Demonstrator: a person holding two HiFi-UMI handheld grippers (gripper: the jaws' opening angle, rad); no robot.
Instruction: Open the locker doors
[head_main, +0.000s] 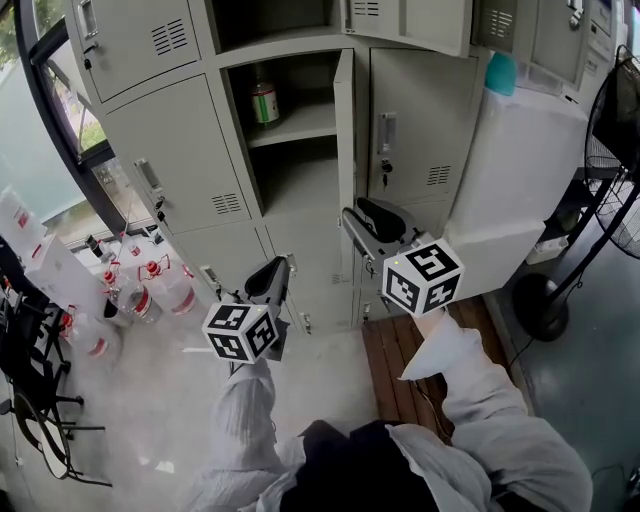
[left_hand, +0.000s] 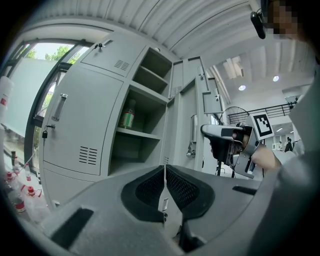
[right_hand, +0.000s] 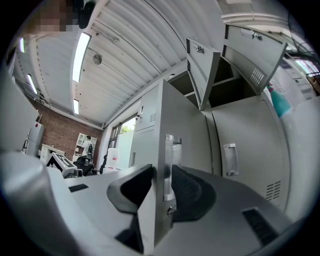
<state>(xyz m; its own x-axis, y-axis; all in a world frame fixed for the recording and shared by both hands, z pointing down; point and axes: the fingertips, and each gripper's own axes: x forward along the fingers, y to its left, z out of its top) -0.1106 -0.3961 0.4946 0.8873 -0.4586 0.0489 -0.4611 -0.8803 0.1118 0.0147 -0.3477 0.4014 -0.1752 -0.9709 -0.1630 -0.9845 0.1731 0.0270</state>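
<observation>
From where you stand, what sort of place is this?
Probably a workshop or lab storage corner rather than a home: a wall of grey metal lockers, a floor fan, and plastic jugs standing on the floor by a window.

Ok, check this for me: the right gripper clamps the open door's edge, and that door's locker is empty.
Not empty: the head view shows a bottle on the locker's shelf. The right gripper does clamp the open door's edge.
</observation>
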